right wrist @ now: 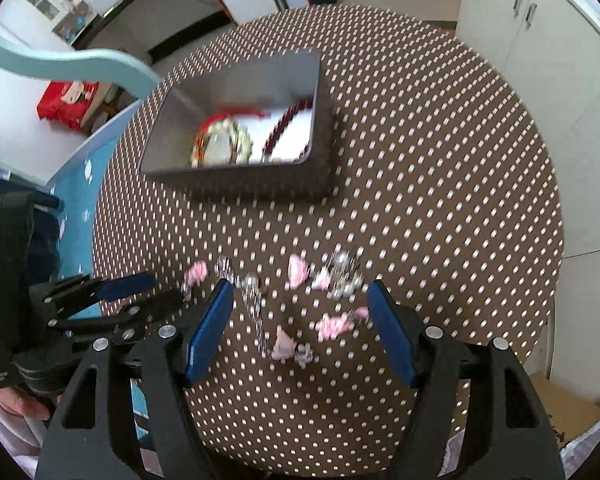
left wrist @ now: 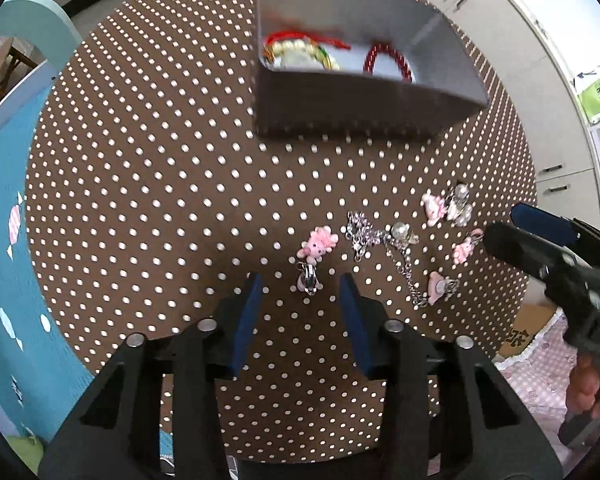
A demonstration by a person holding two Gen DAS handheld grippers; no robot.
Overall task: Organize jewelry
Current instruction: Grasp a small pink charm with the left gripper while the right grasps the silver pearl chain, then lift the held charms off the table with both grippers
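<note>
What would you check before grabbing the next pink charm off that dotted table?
1. Left tool open: ok.
2. Pink bunny charm lies just ahead of the left tool's gap: ok.
3. Bunny charm clear of the silver chain: ok, apart.
4. Right tool open, nothing held: ok.
5. Grey box open-topped, with floor space beside the red bead bracelet: ok.
6. Right-side charms separate from the chain: cannot tell, blurred.

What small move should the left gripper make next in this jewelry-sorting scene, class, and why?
Probably ease the left gripper forward and down to close on the pink charm. Its jaws are open, with that charm lying just ahead, almost between the fingertips, apart from the silver chain. The gray box already holds a red bracelet, so loose pieces seemingly belong there.
</note>
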